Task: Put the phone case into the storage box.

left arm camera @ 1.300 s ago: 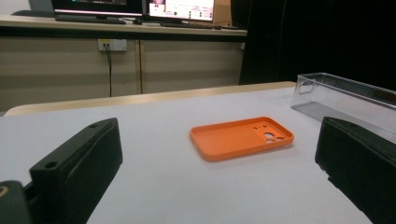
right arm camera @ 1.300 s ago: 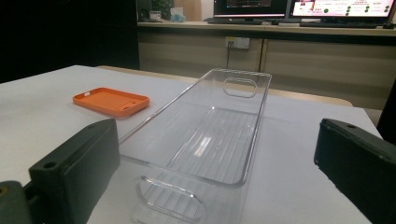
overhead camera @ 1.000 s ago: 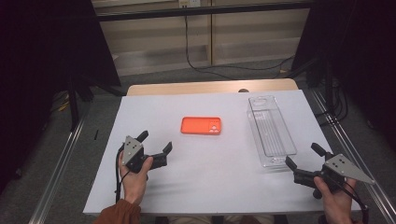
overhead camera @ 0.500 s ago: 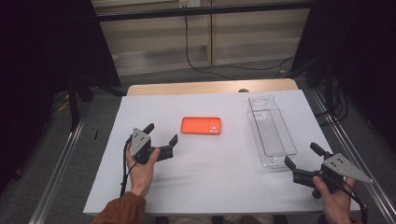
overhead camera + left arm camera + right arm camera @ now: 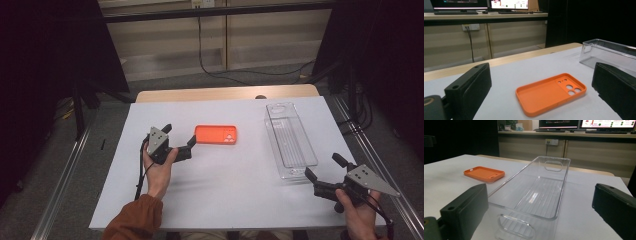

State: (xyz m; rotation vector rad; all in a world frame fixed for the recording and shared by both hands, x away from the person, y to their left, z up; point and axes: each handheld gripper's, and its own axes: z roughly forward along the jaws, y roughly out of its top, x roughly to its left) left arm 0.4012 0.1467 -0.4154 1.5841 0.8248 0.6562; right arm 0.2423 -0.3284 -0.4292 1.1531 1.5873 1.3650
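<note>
An orange phone case (image 5: 215, 134) lies inside-up on the white table (image 5: 235, 195), a little left of centre. My left gripper (image 5: 180, 134) is open just left of the case, with its jaws pointing at it and nothing between them. The left gripper view has the case (image 5: 551, 93) lying between the two black jaws, a short way ahead. A clear, empty plastic bin (image 5: 290, 140) stands lengthwise at the right. My right gripper (image 5: 322, 165) hovers open near the bin's near end. In the right gripper view the bin (image 5: 534, 187) stretches away between the jaws, with the case (image 5: 484, 173) to its left.
A wooden strip (image 5: 225, 93) borders the table's far edge. Metal rails (image 5: 65, 185) run along both sides of the table. Cables hang against the wall behind. The person's left forearm, in an orange sleeve (image 5: 134, 220), enters at the front.
My left gripper has moved forward and to the right, closing in on the orange case. The right gripper has barely shifted.
</note>
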